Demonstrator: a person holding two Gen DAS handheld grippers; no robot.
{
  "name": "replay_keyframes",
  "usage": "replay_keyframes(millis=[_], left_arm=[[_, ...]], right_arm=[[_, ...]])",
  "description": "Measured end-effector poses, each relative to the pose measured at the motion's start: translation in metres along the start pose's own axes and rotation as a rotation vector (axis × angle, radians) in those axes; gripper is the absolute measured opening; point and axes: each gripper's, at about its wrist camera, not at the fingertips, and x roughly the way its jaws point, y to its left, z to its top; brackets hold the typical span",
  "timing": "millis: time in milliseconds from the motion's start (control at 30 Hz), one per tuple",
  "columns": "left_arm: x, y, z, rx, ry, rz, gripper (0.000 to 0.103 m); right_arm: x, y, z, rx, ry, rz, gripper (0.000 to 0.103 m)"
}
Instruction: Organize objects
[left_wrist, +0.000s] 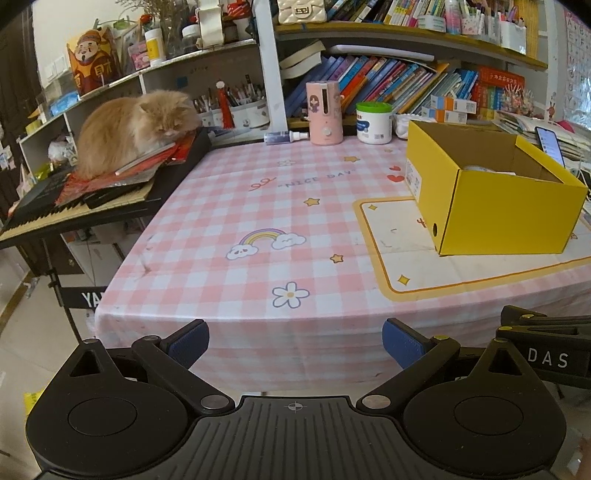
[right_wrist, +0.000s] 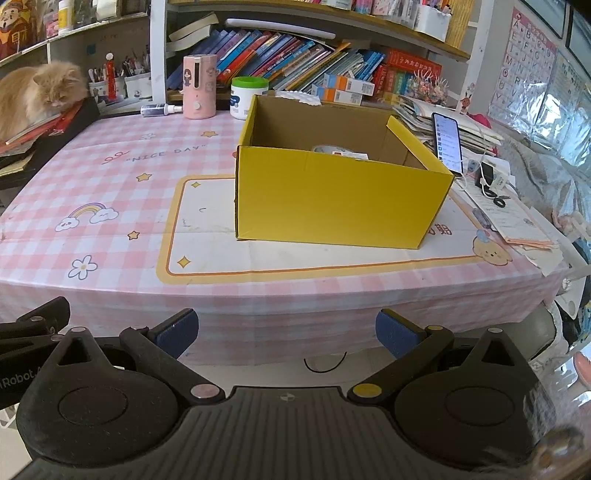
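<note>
Holding both claws spread and empty short of the surface (right_wrist: 110, 192): left claw (left_wrist: 295, 343), right claw (right_wrist: 286, 334). Approach yellow box (right_wrist: 340, 199) squarely.

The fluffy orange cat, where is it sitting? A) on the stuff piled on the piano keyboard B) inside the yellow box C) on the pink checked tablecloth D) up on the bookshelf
A: the cat crouches on red papers and books stacked on the keyboard, left of the table and apart from the yellow box.
</note>
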Motion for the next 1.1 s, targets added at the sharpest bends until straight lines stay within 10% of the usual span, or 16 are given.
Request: replay_keyframes(millis=[1100], left_arm=[[0.0070,0.0060,0.0008,-0.022,0.016,-0.006,0.101]], right_arm=[[0.0063,0.0045,0.0016,-0.027,0.015,-0.015,0.103]])
